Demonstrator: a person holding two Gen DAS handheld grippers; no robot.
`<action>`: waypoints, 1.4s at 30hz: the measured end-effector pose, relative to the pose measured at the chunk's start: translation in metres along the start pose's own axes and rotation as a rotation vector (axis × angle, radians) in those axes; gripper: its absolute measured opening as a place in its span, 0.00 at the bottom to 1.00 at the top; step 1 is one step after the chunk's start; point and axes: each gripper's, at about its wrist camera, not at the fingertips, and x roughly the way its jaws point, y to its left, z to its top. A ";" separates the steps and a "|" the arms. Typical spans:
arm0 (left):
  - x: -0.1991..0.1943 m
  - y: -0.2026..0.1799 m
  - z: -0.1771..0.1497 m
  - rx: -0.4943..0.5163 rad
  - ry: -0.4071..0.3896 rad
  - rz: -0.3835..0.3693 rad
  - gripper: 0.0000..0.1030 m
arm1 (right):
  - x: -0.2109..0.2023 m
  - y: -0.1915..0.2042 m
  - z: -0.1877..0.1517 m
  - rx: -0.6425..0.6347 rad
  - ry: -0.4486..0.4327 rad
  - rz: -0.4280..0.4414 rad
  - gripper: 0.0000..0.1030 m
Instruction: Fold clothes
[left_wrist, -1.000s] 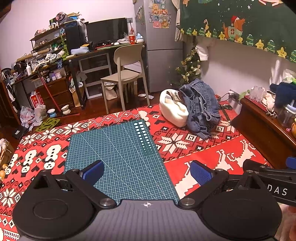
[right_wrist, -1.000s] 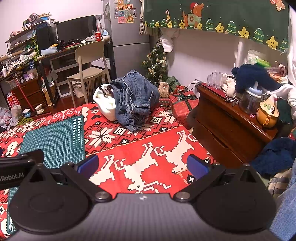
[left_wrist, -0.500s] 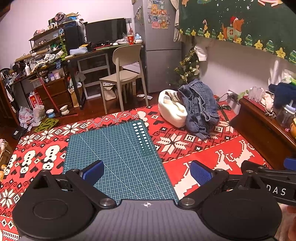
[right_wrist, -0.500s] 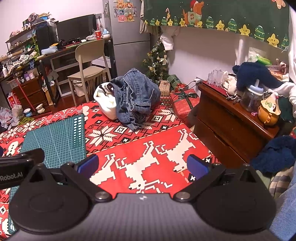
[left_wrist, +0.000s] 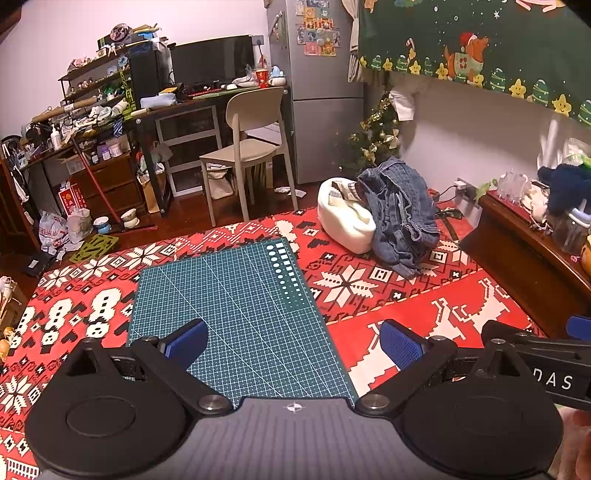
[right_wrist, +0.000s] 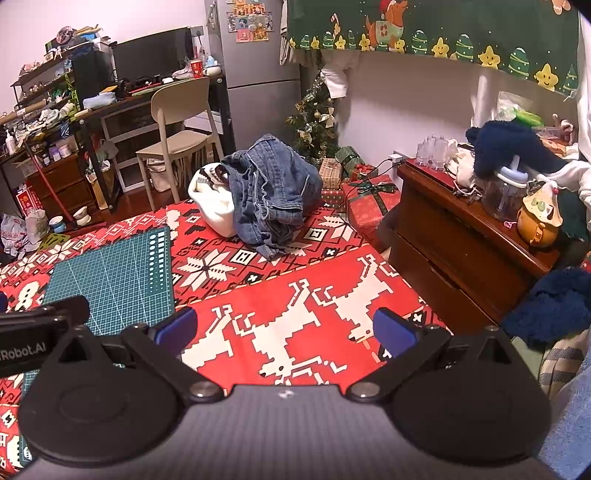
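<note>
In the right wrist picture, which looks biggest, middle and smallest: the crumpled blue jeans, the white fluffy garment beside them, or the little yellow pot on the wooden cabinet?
1. Crumpled blue jeans
2. White fluffy garment, partly hidden by the jeans
3. Little yellow pot, though it sits nearer the camera

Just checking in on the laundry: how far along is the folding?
Nothing looks folded. The denim jeans lie crumpled against a white garment, the cutting mat is bare. Left gripper and right gripper are open, holding nothing. All folding remains.
</note>
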 end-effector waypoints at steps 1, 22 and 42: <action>0.000 0.000 0.000 0.000 0.001 0.000 0.97 | 0.000 0.000 0.000 0.000 0.000 0.000 0.99; 0.009 0.002 -0.001 -0.018 0.009 -0.030 0.97 | -0.001 -0.002 0.000 0.007 0.001 0.002 0.99; 0.035 0.020 0.016 -0.095 0.014 -0.085 0.91 | 0.018 0.012 0.023 0.031 0.044 0.004 0.99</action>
